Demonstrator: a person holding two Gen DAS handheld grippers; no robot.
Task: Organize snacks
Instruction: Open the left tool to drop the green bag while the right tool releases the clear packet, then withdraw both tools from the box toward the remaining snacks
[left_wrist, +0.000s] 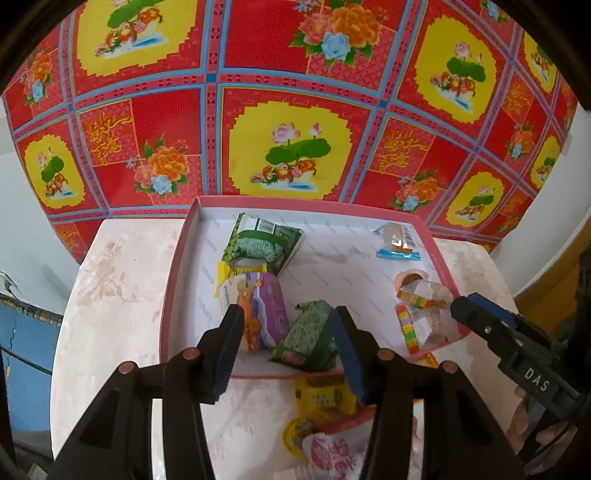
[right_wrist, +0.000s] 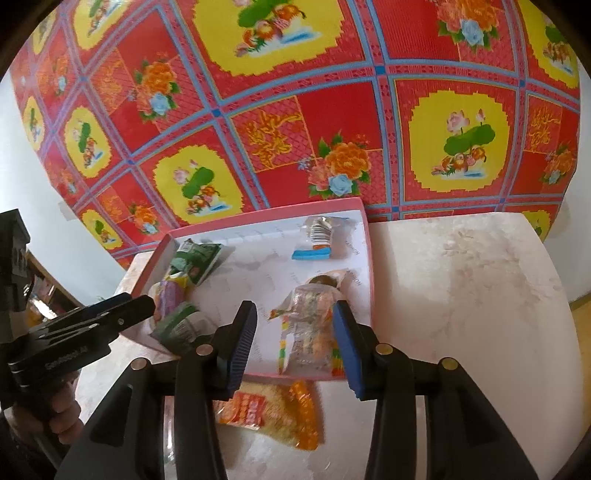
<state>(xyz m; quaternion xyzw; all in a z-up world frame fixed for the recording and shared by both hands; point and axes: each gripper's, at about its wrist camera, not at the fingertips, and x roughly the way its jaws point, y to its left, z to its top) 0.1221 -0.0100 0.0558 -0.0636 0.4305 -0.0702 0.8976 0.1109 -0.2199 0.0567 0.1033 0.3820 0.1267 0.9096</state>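
A pink-rimmed box lid (left_wrist: 177, 258) (right_wrist: 369, 266) lies on the marble table and holds several snack packets. My left gripper (left_wrist: 286, 325) is open over its near edge, its jaws either side of a green packet (left_wrist: 308, 338) and a purple packet (left_wrist: 271, 306). My right gripper (right_wrist: 295, 321) is open over the lid's right part, around a clear packet with coloured stripes (right_wrist: 306, 325) (left_wrist: 424, 314). A second green packet (left_wrist: 264, 245) (right_wrist: 197, 258) and a blue-edged packet (left_wrist: 397, 242) (right_wrist: 317, 236) lie further back. An orange packet (right_wrist: 269, 410) lies in front of the lid.
Yellow and white-red packets (left_wrist: 325, 400) lie on the table (left_wrist: 110, 295) in front of the lid. A red floral cloth (left_wrist: 295, 92) hangs behind. The table's bare right side (right_wrist: 461, 295) shows in the right wrist view. A blue object (left_wrist: 26, 350) stands at left.
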